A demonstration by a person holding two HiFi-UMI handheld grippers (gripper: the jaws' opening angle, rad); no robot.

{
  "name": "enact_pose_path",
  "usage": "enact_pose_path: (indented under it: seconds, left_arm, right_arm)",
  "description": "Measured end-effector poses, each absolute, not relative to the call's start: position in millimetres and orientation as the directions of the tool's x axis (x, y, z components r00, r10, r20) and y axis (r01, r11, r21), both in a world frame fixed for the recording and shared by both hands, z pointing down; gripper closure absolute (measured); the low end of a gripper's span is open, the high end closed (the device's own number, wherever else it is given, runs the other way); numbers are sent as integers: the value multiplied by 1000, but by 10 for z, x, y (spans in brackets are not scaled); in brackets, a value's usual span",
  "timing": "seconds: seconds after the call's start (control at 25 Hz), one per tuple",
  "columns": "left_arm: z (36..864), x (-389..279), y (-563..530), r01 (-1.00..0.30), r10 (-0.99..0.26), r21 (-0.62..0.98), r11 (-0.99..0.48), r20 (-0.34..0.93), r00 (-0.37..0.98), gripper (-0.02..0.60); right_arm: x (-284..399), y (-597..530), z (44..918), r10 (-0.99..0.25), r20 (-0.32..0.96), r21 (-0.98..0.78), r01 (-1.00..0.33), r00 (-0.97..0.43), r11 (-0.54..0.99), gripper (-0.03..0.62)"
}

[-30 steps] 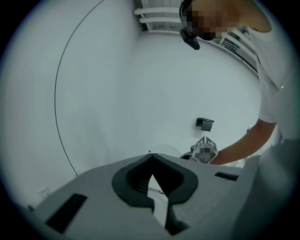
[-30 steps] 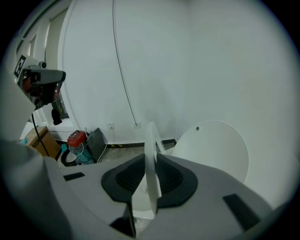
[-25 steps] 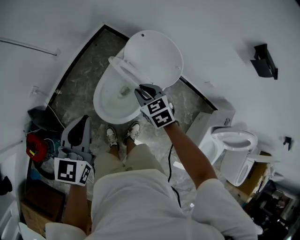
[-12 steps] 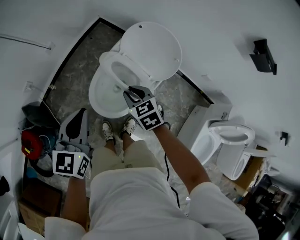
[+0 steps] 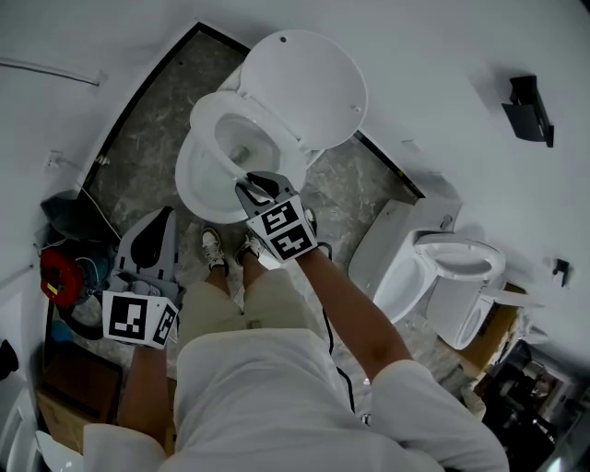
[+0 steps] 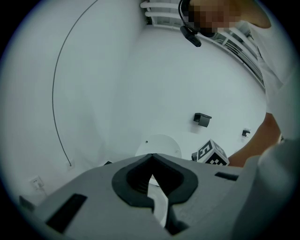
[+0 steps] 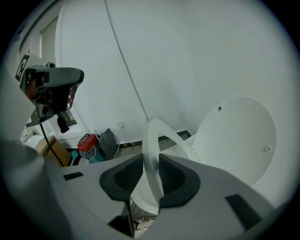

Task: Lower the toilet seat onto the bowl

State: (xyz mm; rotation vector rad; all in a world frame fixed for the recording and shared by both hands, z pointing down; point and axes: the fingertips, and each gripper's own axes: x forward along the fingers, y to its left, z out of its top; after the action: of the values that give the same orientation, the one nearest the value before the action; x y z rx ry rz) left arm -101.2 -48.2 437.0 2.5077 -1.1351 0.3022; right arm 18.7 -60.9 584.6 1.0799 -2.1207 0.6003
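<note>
At the far left, a red container [image 5: 55, 281] sits among clutter at the foot of the plain white wall [image 5: 74, 28]. Just beside it the left tongs [image 5: 164, 216] hang low at the person's side. Their grey jaws are closed tip to tip with nothing between them, and their black-and-white marker cube [image 5: 138, 318] sits behind.

A wedge of grey marbled floor [image 5: 152, 138], edged by a dark skirting line, runs into the corner where the white ceramic toilet bowl [image 5: 195, 189] stands. The person's pale shoes [image 5: 214, 249] are planted just in front of the bowl.

The white oval plastic toilet seat [image 7: 148, 140] is tilted, its front arc raised above the bowl rim. The round white lid [image 5: 304, 88] stands upright behind it. The right tongs [image 5: 247, 181] reach down over the near side of the bowl and pinch the seat's front arc. Their jaws have just been opening slightly and stand narrow, with the seat's ring between the dark pads.

Further right, a second white toilet [image 5: 456, 277] stands beside a white boxed partition [image 5: 387, 235]. High on the wall at the right, a small black bracket [image 5: 527, 109] is mounted.
</note>
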Motion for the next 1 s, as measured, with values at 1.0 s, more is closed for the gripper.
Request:
enact_pose_path:
  seconds: [1.0]
  left_arm:
    - [5267, -1261, -298, -785, -661, 292, -546, 426, 618, 575]
  right_arm:
    - [-463, -119, 6749, -416, 746, -179, -759, -520, 626, 487]
